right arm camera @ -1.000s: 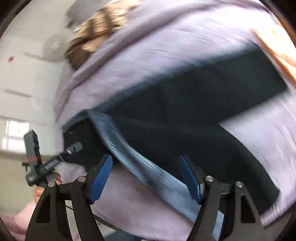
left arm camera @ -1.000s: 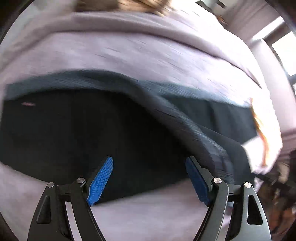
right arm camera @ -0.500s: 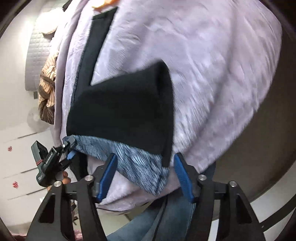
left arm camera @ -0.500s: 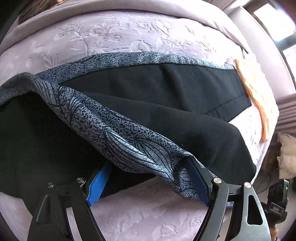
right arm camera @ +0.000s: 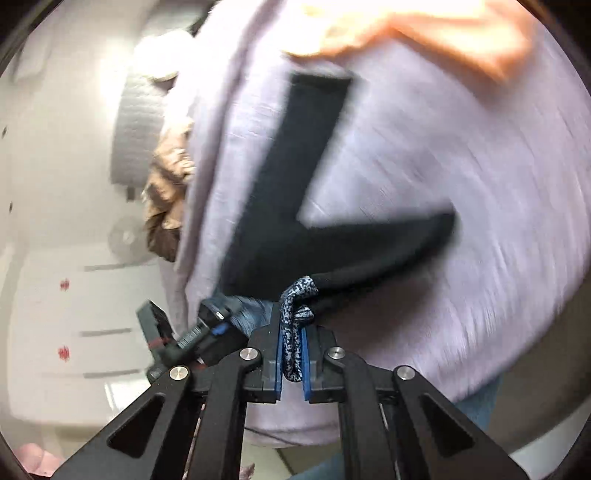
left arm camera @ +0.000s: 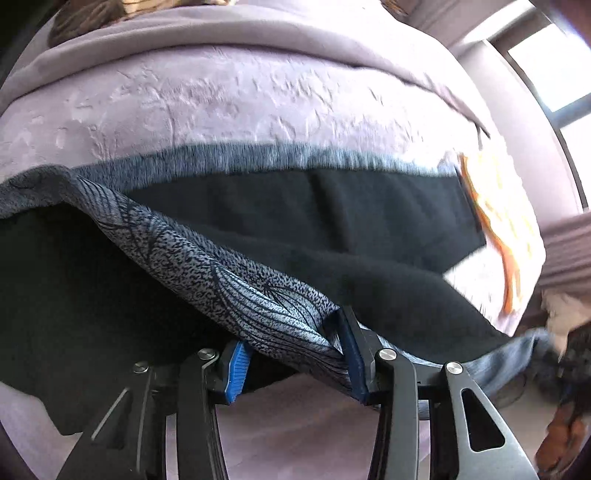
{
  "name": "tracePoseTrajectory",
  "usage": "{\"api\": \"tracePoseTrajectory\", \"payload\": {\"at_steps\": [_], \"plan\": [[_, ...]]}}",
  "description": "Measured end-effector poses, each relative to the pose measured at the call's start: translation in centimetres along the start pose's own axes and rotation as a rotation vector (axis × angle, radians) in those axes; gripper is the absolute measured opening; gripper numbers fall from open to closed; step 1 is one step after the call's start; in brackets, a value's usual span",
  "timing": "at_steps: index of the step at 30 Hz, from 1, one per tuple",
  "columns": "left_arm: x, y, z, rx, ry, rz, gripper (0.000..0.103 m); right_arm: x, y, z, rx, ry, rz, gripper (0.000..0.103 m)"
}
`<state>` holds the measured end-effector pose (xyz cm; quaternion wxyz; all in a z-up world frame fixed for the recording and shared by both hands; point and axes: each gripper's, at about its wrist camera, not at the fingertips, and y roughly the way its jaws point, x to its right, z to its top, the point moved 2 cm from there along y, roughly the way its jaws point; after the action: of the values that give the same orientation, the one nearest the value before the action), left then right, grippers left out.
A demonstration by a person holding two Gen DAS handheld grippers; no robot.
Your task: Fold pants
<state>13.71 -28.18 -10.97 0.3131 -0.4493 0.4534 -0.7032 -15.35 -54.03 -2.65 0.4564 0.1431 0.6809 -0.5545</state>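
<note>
Black pants (left arm camera: 332,214) with a grey leaf-patterned waistband (left arm camera: 229,269) lie on a lilac bedspread (left arm camera: 258,99). My left gripper (left arm camera: 291,365) has its jaws part closed around the waistband, which runs between the blue pads (left arm camera: 236,365). In the right wrist view the pants (right arm camera: 295,192) lie in an L shape, one leg spread each way. My right gripper (right arm camera: 291,365) is shut on a bunched end of the waistband (right arm camera: 295,306) at the near bed edge. The left gripper (right arm camera: 199,336) shows to its left.
An orange garment (left arm camera: 498,221) lies on the bed beyond the leg ends, also in the right wrist view (right arm camera: 406,26). A brown striped cloth (right arm camera: 166,192) sits at the bed's far side. White cabinets (right arm camera: 74,295) stand on the left. The bed edge (right arm camera: 517,350) drops off close by.
Both grippers have closed on the waistband: the right from open to shut, the left narrowed around the fabric. The right view has swung and the pants are pulled taut.
</note>
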Motion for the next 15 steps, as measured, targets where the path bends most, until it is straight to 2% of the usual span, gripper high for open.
{"api": "tracePoseTrajectory", "payload": {"at_steps": [6,8,10,12,13,15], "plan": [[1.2,0.3,5.2,0.077,-0.068,0.043,0.046,-3.9,2.3,12.2,-0.024,-0.076,0.046,0.008],[1.3,0.9,7.6,0.105,-0.082,0.086,0.047,-4.7,4.2,16.4,-0.04,-0.103,0.042,0.008],[1.2,1.3,9.3,0.134,-0.092,0.154,0.055,-5.0,6.0,19.4,-0.081,-0.143,0.004,0.01],[0.9,1.1,10.4,0.158,-0.085,0.217,0.056,-4.9,9.1,21.6,-0.14,-0.183,-0.092,0.017],[0.7,0.8,10.5,0.162,-0.085,0.226,0.056,-4.8,10.3,22.2,-0.16,-0.219,-0.171,0.026],[0.1,-0.2,10.3,0.178,-0.096,0.245,0.057,-4.7,10.4,22.2,-0.159,-0.266,-0.23,0.036]]}}
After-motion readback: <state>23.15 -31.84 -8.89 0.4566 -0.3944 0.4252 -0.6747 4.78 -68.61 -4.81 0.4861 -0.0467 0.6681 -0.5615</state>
